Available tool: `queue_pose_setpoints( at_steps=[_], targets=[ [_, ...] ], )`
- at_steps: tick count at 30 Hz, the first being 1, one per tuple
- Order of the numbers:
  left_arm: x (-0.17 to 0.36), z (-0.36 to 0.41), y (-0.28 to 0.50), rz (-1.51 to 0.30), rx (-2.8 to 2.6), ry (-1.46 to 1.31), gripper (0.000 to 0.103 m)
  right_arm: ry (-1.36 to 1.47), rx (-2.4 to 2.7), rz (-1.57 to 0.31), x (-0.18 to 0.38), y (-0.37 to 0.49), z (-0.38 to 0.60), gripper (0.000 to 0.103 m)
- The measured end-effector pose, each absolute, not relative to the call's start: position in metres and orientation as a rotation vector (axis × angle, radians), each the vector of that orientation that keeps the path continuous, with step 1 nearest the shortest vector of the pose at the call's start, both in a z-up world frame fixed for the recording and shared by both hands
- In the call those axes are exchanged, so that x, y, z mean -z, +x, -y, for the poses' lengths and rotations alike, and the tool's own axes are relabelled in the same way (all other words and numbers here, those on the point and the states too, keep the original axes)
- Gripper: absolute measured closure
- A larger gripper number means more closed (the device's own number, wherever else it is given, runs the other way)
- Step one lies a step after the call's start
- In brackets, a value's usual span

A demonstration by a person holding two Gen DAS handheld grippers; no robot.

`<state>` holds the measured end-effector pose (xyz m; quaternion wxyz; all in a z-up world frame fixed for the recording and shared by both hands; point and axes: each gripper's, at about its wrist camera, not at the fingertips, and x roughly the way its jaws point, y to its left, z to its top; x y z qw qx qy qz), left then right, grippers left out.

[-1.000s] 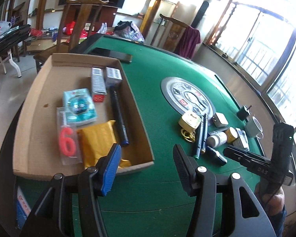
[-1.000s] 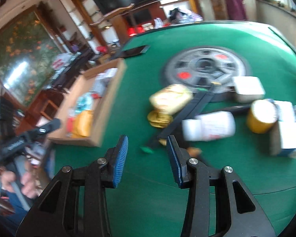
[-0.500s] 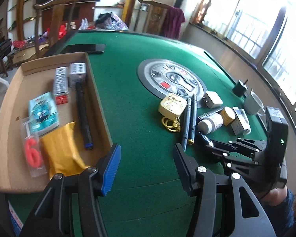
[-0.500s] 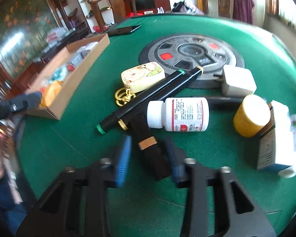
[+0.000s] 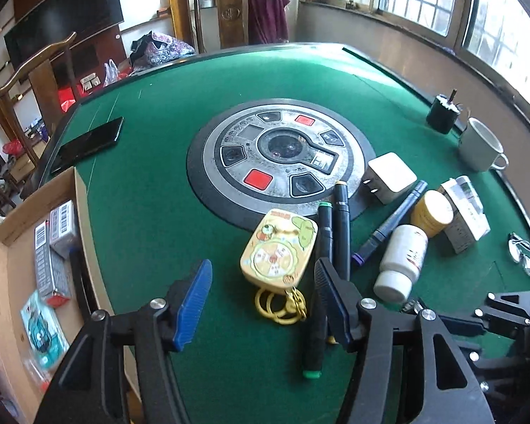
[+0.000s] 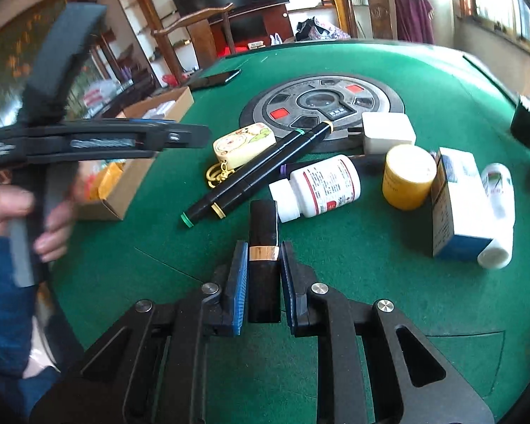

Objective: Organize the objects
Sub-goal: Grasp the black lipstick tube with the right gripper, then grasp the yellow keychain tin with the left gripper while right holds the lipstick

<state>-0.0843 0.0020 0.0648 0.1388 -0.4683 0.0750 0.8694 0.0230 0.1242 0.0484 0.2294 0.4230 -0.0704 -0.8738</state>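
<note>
My right gripper is clamped on a black lipstick tube with a gold band, its blue pads pressing both sides at the band. The tube's long axis runs straight away from me along my fingers, its far end pointing toward the white pill bottle, which lies on its side just beyond, cap toward the markers. The tube's near end sits back between my fingers.

My left gripper hangs with its jaws apart, having just widened further, and nothing is pressed between them. Between and just past them lies a yellow cartoon keychain case with its yellow rings toward me. Beside it two black markers lie side by side, pointing away toward the round control panel at the table's centre; the green-ended one reaches back under my right-hand finger.

Right of the markers the clutter is tight: a purple-tipped pen, a white charger, a yellow-lidded jar and a white box sit close together or touching. The green felt table is bare between the keychain and the cardboard box at the left edge, whose near wall stands upright beside my left finger. A dark phone lies near the far left rim, a mug near the right rim.
</note>
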Motion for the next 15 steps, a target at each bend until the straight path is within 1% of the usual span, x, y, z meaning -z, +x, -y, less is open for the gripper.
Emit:
queue_pose_setpoints(
  at_steps=[6, 12, 15],
  targets=[
    [-0.049, -0.01, -0.105, -0.246, -2.488, -1.432, 0.042, 1.163, 2.366, 0.291, -0.045, 0.023, -0.13, 0.086],
    [-0.044, -0.019, -0.114, -0.211, -2.466, -1.418, 0.04, 1.175, 2.359, 0.303, -0.042, 0.022, -0.129, 0.086],
    [-0.04, -0.025, -0.113, -0.266, -2.486, -1.416, 0.04, 1.183, 2.364, 0.301, -0.041, 0.022, -0.127, 0.086]
  ],
)
